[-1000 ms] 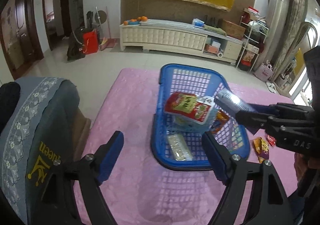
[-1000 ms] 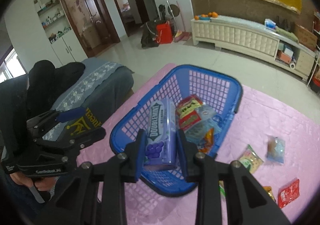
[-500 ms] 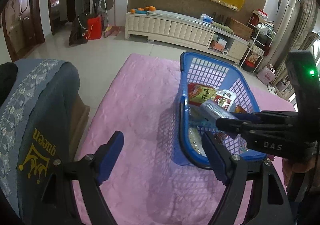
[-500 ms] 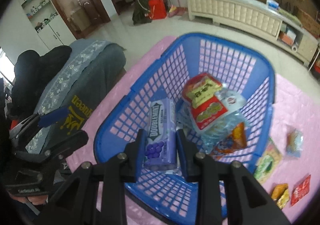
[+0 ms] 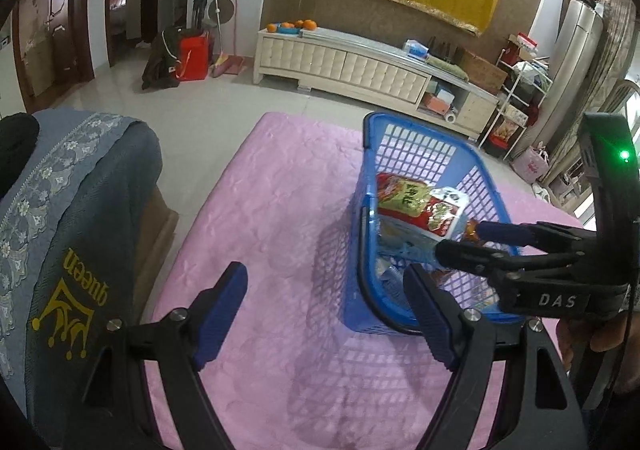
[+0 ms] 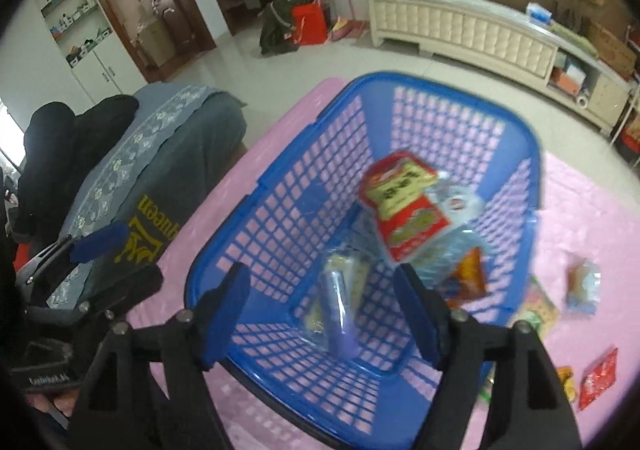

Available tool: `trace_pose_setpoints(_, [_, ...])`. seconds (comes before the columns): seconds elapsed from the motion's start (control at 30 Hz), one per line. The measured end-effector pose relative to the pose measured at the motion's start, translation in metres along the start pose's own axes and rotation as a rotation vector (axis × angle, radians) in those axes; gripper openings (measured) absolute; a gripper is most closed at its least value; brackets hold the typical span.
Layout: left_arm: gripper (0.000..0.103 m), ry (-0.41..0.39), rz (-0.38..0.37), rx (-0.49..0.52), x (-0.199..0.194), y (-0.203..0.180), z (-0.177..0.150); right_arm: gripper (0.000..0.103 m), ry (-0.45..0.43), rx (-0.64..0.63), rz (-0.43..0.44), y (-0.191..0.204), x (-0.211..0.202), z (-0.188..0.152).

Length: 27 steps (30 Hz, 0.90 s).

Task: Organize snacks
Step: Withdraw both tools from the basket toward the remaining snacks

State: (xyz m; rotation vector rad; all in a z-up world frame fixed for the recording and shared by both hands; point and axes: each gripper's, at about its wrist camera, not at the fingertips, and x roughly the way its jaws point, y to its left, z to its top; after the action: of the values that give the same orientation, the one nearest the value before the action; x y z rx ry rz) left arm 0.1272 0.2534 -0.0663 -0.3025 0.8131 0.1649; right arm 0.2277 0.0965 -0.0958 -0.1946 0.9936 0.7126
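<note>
R gripper (image 6: 320,310) jaws opening, purple gum pack (image 6: 339,314) loose in blue basket (image 6: 224,250); L gripper (image 5: 328,314) jaws apart, empty; chair cover (image 5: 80,290) reads "queen".

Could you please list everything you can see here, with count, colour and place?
basket: one, blue, on the pink mat.
pink mat: one, covering the table.
gum pack: one, purple, blurred, loose in the basket between the right jaws.
red snack packet: one, red and yellow, in the basket.
other packets in basket: several, pale blue and orange.
loose snacks: about five, mixed colours, on the mat beside the basket.
chair cover: one, grey-blue, beside the mat.
left gripper: black, blue pads, open, empty.
right gripper: black, blue pads, jaws opening.
</note>
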Motion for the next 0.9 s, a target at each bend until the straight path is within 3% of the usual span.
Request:
trace_pose_setpoints(0.2, [0.079,-0.021,-0.016,0.034,-0.017,-0.023,0.0,0.083,-0.061,0.021,-0.047,-0.03,-0.044,-0.017])
trace_pose_setpoints(0.57, [0.079,-0.075,-0.086,0.176,-0.04,-0.11,-0.001,0.084,-0.131,0.108,-0.105,-0.087,-0.115,-0.06])
trace_pose_setpoints(0.9, [0.081,-0.045,-0.153,0.307,-0.028,-0.189,-0.008,0.085,-0.201,0.187,-0.158,-0.138,-0.162,-0.097])
